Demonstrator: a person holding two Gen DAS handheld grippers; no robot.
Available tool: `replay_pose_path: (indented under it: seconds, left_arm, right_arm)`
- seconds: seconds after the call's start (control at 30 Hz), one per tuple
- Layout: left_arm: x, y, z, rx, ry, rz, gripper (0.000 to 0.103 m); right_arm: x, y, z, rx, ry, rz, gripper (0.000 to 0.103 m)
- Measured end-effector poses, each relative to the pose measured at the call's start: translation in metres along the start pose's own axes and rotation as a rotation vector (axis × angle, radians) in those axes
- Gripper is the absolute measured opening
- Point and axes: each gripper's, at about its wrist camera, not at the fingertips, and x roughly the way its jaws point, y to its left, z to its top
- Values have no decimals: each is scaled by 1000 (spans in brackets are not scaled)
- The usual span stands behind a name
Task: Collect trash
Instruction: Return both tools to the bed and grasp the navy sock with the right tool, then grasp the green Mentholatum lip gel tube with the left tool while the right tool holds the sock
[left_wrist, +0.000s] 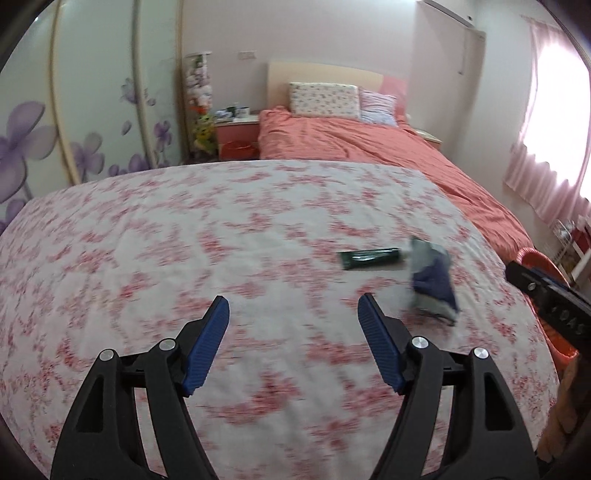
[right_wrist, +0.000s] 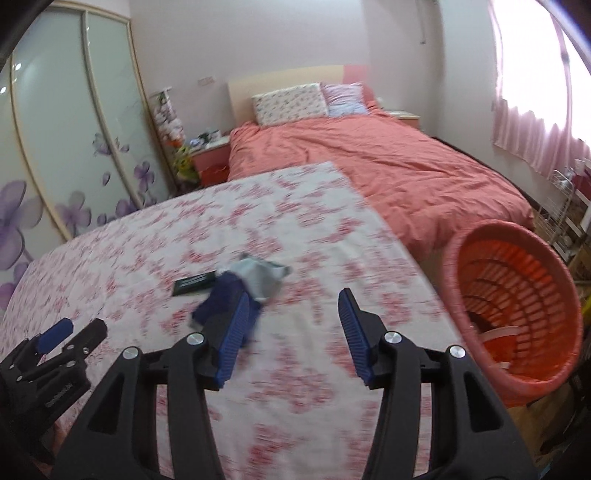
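Both grippers hang over a table covered with a pink-flowered cloth (left_wrist: 221, 236), and neither one holds or touches anything. Seen from its own camera, the left gripper (left_wrist: 293, 308) has its blue-padded jaws spread wide, with only cloth showing between them. The right gripper (right_wrist: 291, 302) is likewise released, jaws apart and empty; its left pad overlaps the crumpled wrapper in that view, but the wrapper lies farther off on the cloth.

That blue and grey wrapper (left_wrist: 434, 280) sits on the cloth ahead and to the right of the left gripper. Touching or just beside its far end lies a dark green flat packet (left_wrist: 369, 258). An orange slatted basket (right_wrist: 517, 306) stands off the table's right edge, near the wrapper. Beyond the table is a bed with a coral cover (right_wrist: 369, 166).
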Motion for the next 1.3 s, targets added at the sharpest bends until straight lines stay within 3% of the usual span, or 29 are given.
replay_pose_path:
  seconds: [0.27,0.47,0.57,0.7,0.83,1.0,1.13,1.3]
  left_arm:
    - [1,38,-1,-57,7,31,71]
    - [2,43,-2,-66,11,30,71]
    - [4,38,-3,-50,15,18,71]
    - [16,21,2,-6,32,-9,72]
    - [36,-2,12,24,54,-51,72]
    - [71,-35,34,67,73,-74,72]
    - [95,-50,47,106,69,-31,72]
    - [123,-47,47,131,131,21,72]
  right_arm:
    - [42,43,6,-39,74,-19,50]
    - [70,52,4,-59,141,-78,50]
    - [71,39,-2,-40,155,-85,47]
    - [61,16,-3,-24,141,-93,29]
    - [51,-7,-6,-15,121,-124,20]
    - [38,-31,-7,19,102,-121,18]
    - [32,-43,-6,32,89,-107,18]
    - [30,-53,-6,44,84,-94,18]
